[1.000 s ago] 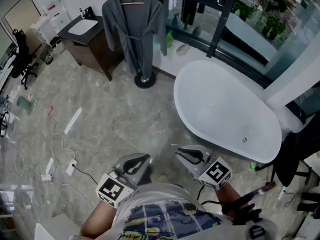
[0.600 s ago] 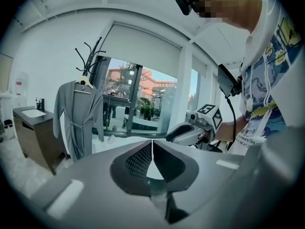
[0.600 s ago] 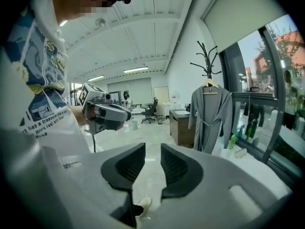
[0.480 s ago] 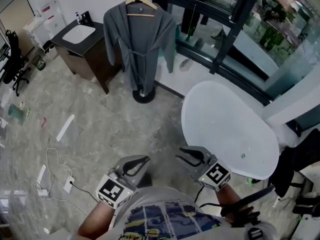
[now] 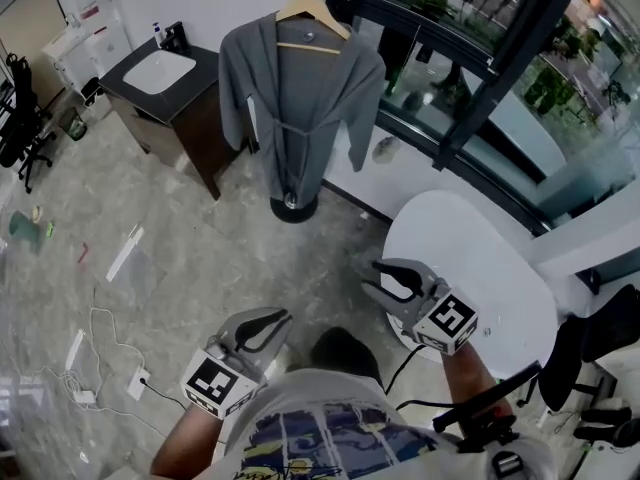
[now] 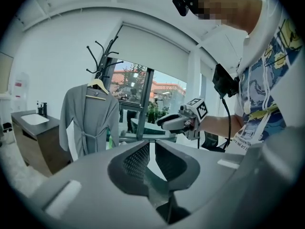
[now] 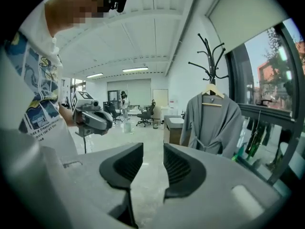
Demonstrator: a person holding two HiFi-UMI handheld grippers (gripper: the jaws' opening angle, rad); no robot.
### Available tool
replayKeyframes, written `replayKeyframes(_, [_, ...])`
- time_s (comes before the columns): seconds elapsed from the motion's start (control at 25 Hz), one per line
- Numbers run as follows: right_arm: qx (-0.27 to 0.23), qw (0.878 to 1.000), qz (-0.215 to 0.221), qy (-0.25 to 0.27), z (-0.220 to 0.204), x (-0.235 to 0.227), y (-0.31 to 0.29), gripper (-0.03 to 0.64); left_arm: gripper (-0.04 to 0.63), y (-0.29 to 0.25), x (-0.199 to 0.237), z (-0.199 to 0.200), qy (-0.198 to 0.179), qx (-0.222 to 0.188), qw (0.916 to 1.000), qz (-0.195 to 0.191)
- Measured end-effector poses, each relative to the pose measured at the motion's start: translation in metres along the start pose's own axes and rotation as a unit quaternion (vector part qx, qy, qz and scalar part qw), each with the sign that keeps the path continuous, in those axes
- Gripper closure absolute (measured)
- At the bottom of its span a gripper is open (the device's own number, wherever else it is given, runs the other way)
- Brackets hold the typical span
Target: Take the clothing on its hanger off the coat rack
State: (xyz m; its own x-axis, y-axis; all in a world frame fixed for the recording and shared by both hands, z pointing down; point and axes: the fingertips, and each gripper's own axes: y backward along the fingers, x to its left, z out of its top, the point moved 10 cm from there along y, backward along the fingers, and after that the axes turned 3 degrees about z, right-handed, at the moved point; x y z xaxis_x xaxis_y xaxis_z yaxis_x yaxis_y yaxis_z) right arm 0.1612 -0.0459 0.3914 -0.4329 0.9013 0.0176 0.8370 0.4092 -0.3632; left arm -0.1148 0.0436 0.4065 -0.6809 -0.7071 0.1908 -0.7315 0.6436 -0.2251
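Note:
A grey robe (image 5: pixel 300 98) hangs on a wooden hanger (image 5: pixel 312 13) from a black coat rack whose round base (image 5: pixel 293 206) stands on the floor by the glass wall. Both grippers are held low and well short of it. My left gripper (image 5: pixel 278 321) is shut and holds nothing. Further forward, over the tub's near end, my right gripper (image 5: pixel 385 280) has its jaws opening with nothing between them. The robe (image 6: pixel 90 120) shows at the left in the left gripper view. In the right gripper view the robe (image 7: pixel 209 123) hangs to the right, beyond the jaws (image 7: pixel 153 149).
A dark vanity with a white sink (image 5: pixel 165 68) stands left of the rack. A white bathtub (image 5: pixel 500 298) lies at the right by the glass wall (image 5: pixel 470 88). Cables and a power strip (image 5: pixel 85 368) trail on the marble floor at the left. A black office chair (image 5: pixel 20 118) stands at the far left.
The rack and robe have come nearer in the head view. My right gripper has lifted forward over the tub's end and its jaws have widened. The left gripper has barely moved.

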Motion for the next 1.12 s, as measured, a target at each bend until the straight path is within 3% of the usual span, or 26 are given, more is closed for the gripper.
replayKeyframes(0.36, [0.016, 0.998, 0.012, 0.06, 0.061, -0.157, -0.061, 0.459, 0.543, -0.043, 0.073, 0.038, 0.008, -0.018, 0.9982, 0.056])
replayKeyframes(0.8, [0.043, 0.989, -0.027, 0.136, 0.151, -0.366, -0.129, 0.417, 0.54, -0.114, 0.138, 0.086, 0.017, -0.032, 0.9934, 0.109])
replayKeyframes(1.12, [0.077, 0.988, 0.008, 0.137, 0.18, -0.457, -0.184, 0.368, 0.54, -0.143, 0.159, 0.095, 0.023, -0.034, 0.9886, 0.145])
